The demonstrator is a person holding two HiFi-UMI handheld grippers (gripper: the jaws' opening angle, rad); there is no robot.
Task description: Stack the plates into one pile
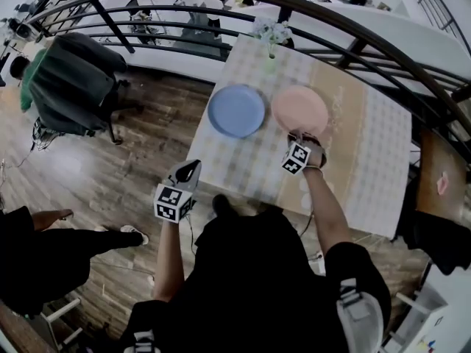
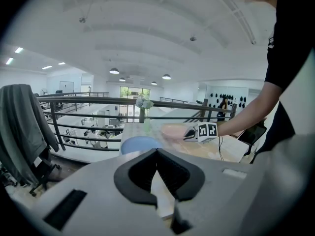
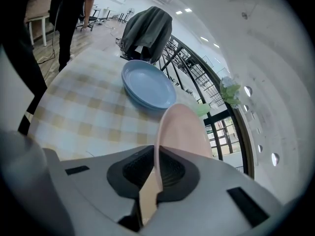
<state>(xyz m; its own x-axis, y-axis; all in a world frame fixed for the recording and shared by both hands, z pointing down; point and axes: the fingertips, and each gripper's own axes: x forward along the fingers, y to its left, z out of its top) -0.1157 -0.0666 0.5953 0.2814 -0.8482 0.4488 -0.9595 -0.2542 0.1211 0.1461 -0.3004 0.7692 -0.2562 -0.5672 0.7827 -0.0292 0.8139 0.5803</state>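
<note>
No legible text, label or number anywhere

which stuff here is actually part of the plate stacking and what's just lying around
In the job:
- pink plate, rim clamped in the right gripper
- blue plate, lying beside it
- left gripper, shut and empty

Just there:
- vase of flowers at the far edge
- checked tablecloth
- grey jacket at the left

Table w/ checked cloth [image 1: 368,145]; small vase w/ white flowers [image 1: 271,33] at its far edge, by curved black railing [image 1: 353,28]. Chair under dark jacket [image 1: 73,83] on wood floor [image 1: 147,123], left of table. Bystander's legs [image 1: 44,248], poss. seated, bottom left.
</note>
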